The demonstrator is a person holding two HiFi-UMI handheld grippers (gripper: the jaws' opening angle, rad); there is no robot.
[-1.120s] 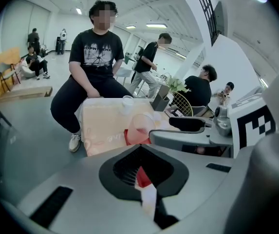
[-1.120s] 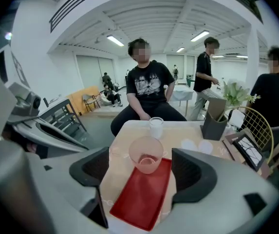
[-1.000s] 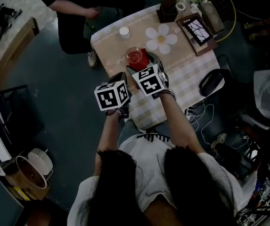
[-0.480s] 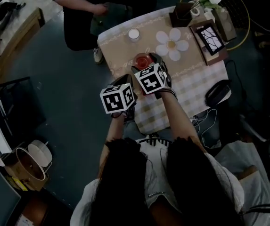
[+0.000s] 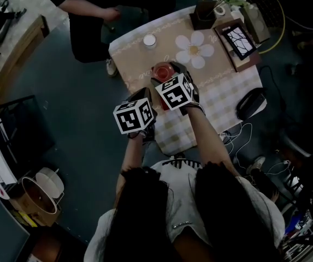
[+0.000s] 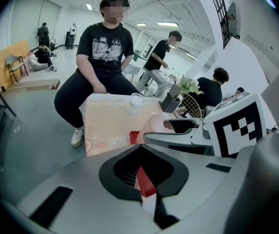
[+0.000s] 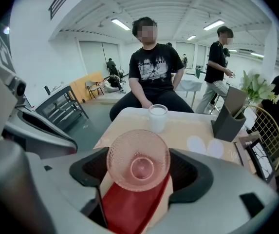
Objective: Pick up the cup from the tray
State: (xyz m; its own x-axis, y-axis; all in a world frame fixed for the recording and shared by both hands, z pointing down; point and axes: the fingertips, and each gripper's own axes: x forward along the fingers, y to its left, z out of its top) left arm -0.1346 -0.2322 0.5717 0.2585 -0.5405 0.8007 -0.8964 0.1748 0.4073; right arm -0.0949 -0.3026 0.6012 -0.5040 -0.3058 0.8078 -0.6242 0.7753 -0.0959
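Note:
A pink dimpled glass cup (image 7: 138, 160) stands upright on a small red tray (image 7: 129, 204) on the tan table runner (image 5: 145, 64). My right gripper (image 7: 139, 173) is open, with one black pad (image 7: 88, 168) on each side of the cup's rim. Whether the pads touch the glass I cannot tell. In the head view the cup (image 5: 162, 70) shows just beyond the right gripper (image 5: 171, 76). My left gripper (image 6: 146, 189) is shut on the near edge of the red tray (image 6: 134, 137), down to the left of the cup (image 6: 159, 124). It sits left of the right gripper in the head view (image 5: 144, 94).
A small white cup (image 5: 149, 40) stands farther along the runner, with a flower-shaped mat (image 5: 194, 49), a picture frame (image 5: 235, 37) and a dark holder with flowers (image 5: 204, 11) to its right. A person (image 5: 90, 15) sits at the table's far side. A black object (image 5: 250, 103) lies at the right edge.
My right gripper has moved forward until its jaws flank the cup. The left gripper has stayed at the tray's edge. The head camera shifted slightly.

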